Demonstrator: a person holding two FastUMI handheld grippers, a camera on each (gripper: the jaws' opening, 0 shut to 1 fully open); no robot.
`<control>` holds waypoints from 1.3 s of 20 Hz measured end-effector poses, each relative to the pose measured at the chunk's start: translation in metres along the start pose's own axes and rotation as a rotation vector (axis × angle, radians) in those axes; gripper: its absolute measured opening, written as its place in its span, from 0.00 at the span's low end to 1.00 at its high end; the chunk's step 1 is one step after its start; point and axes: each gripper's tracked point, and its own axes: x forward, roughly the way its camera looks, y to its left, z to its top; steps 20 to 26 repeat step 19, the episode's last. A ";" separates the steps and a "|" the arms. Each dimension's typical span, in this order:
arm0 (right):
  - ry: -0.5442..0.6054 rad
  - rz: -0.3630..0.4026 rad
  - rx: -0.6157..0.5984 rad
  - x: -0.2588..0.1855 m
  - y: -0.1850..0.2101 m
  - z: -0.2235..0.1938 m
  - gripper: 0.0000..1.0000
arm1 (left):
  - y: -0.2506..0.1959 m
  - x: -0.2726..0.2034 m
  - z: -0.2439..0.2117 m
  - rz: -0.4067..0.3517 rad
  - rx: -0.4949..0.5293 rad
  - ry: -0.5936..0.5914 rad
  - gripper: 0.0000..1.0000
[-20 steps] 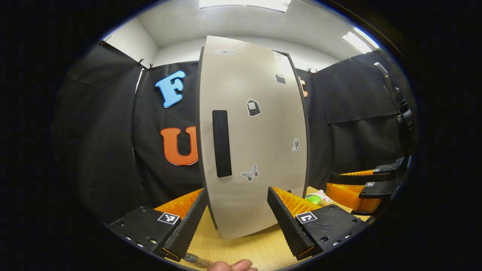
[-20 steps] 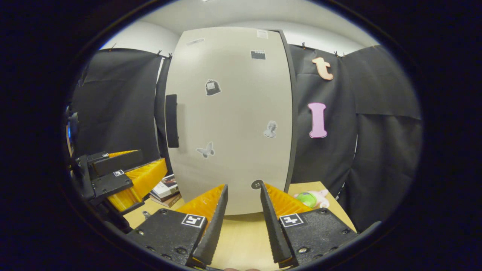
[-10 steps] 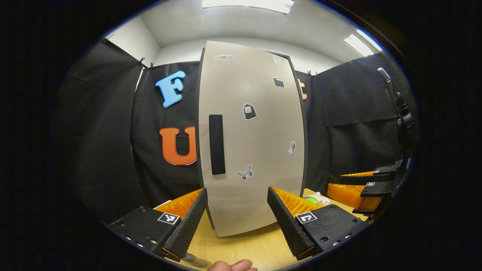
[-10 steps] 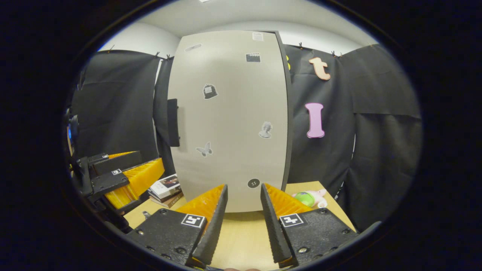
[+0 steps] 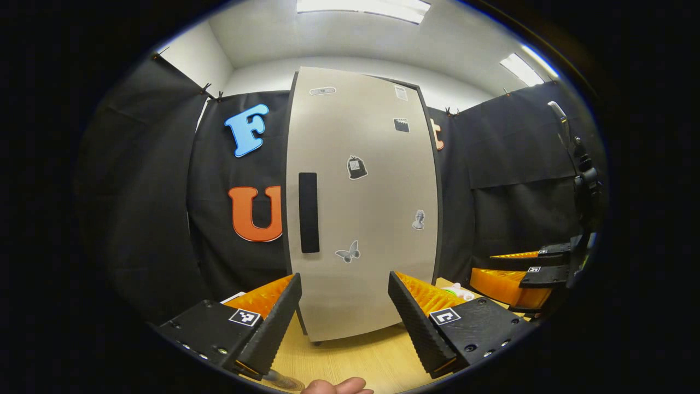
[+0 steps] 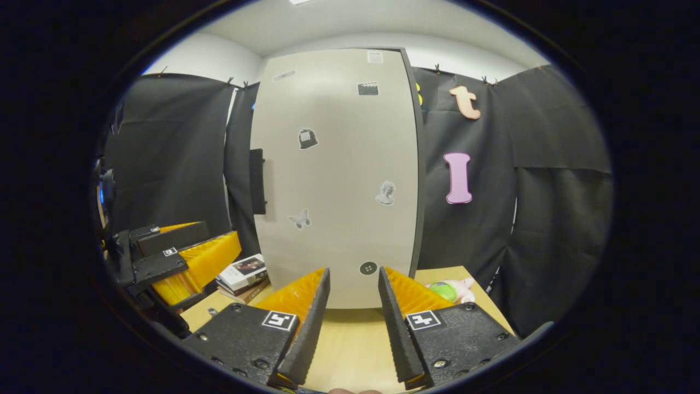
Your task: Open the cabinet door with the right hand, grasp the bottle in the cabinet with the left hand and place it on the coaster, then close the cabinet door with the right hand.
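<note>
Grippers face a tall cabinet door (image 5: 363, 219) standing upright on the wooden counter (image 6: 350, 339). Left gripper (image 5: 344, 303) hovers with its 2 fingers spread wide, empty, level with the door's lower edge. Right gripper (image 6: 353, 298) hovers just off the door's bottom — fingers parted, holding nothing. The door is pale grey and shut, with a black vertical handle (image 5: 308, 213) near its left edge and small stickers — a butterfly (image 6: 299, 219), a bust, a button. Books (image 6: 243, 272) lie at its left, a plush toy (image 6: 451, 290) at its right.

The way inward is blocked by the shut cabinet door (image 6: 339, 175); bare table (image 6: 350, 339) is left before it, books (image 6: 243, 272) and a toy (image 6: 451, 289) flanking.
</note>
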 end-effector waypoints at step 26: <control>-0.056 0.010 0.012 -0.008 0.003 0.012 0.80 | 0.011 -0.012 0.000 0.014 -0.012 -0.020 0.96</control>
